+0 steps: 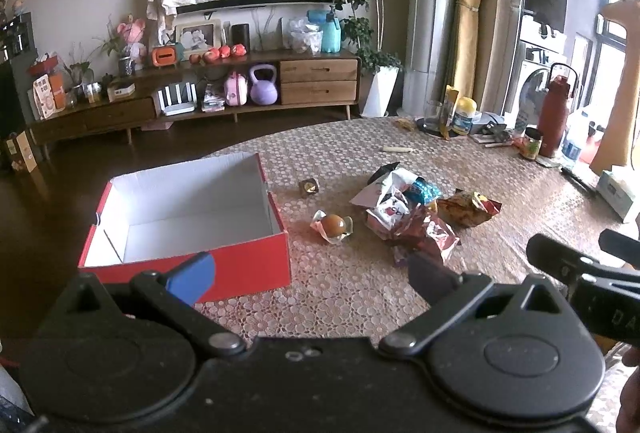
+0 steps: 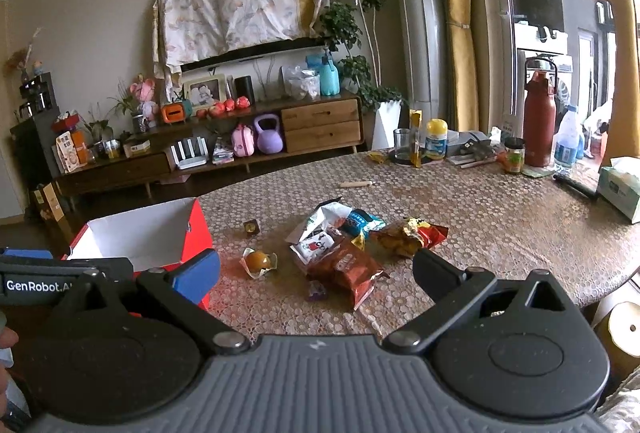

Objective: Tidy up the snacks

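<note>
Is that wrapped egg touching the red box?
Apart. The left wrist view shows bare tablecloth between the wrapped egg and the red box.

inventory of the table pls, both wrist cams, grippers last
box: 1, red outside, white inside, open, table's left edge
snack bags: one heap, count unclear, red, white, blue, orange, mid-table
wrapped round snack: 1, brown, between box and heap
small dark cube: 1, behind it
stick: 1, pale, further back
bottle: 1, dark red, far right
tissue box: 1, pale green, right edge
left gripper: open, empty
right gripper: open, empty
</note>
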`<move>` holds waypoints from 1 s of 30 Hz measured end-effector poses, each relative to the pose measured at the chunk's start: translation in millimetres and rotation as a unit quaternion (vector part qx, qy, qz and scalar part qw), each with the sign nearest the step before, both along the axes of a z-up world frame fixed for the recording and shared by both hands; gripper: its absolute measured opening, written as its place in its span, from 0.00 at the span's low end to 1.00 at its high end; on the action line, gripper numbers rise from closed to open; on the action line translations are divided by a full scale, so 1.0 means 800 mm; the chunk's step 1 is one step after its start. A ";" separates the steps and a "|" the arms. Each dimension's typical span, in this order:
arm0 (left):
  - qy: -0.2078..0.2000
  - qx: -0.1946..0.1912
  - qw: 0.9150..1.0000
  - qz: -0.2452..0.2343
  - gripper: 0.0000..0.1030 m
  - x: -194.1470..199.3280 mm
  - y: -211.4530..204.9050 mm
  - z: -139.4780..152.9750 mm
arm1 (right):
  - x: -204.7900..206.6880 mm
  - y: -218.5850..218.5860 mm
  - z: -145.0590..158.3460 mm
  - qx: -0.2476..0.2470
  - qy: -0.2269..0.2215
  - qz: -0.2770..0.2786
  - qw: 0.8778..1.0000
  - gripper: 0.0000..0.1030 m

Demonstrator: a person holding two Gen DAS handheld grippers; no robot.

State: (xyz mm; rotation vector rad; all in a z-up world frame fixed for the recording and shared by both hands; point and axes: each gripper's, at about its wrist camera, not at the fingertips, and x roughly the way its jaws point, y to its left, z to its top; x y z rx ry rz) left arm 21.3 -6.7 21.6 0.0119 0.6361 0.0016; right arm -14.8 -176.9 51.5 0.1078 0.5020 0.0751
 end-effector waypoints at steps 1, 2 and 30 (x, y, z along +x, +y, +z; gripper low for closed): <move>0.000 0.001 1.000 0.000 1.00 0.000 0.000 0.000 | 0.000 0.000 0.000 0.000 0.000 0.000 1.000 1.00; 0.000 0.001 1.000 0.000 1.00 0.000 0.000 0.000 | 0.000 0.000 0.000 0.000 0.000 0.001 1.000 1.00; -0.001 0.004 1.000 0.001 1.00 -0.001 -0.002 0.000 | -0.008 0.002 0.001 0.014 0.002 0.015 1.000 1.00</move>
